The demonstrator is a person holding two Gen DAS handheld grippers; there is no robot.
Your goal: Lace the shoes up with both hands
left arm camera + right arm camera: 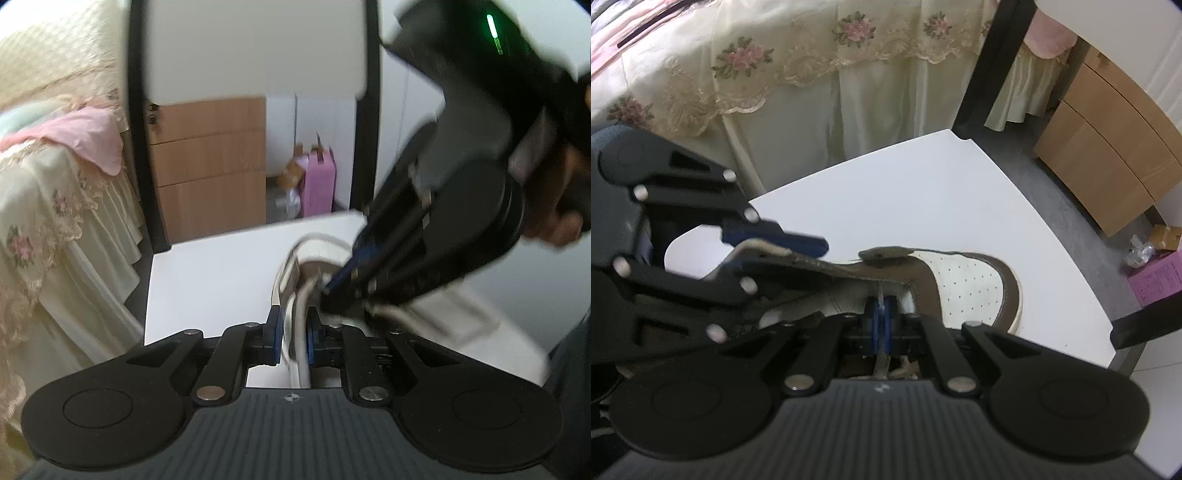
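A white and brown shoe (964, 280) lies on the white table (923, 192), toe pointing away. My right gripper (883, 317) points steeply down into the shoe's opening, its blue pads shut on a thin pale lace end (882, 298). In the left wrist view it comes in from the upper right, tips (327, 293) at the shoe (308, 258). My left gripper (294, 332) has a pale strip of the shoe's eyelet flap (300, 325) pinched between its blue pads. From the right wrist view its upper finger (783, 236) lies over that brown flap (820, 263).
A bed with a floral lace cover (775, 74) stands just beyond the table. A black frame post (993, 62), wooden drawers (1108, 155) and a pink box (1156, 280) stand farther off. A person's hand (554, 229) holds the right gripper.
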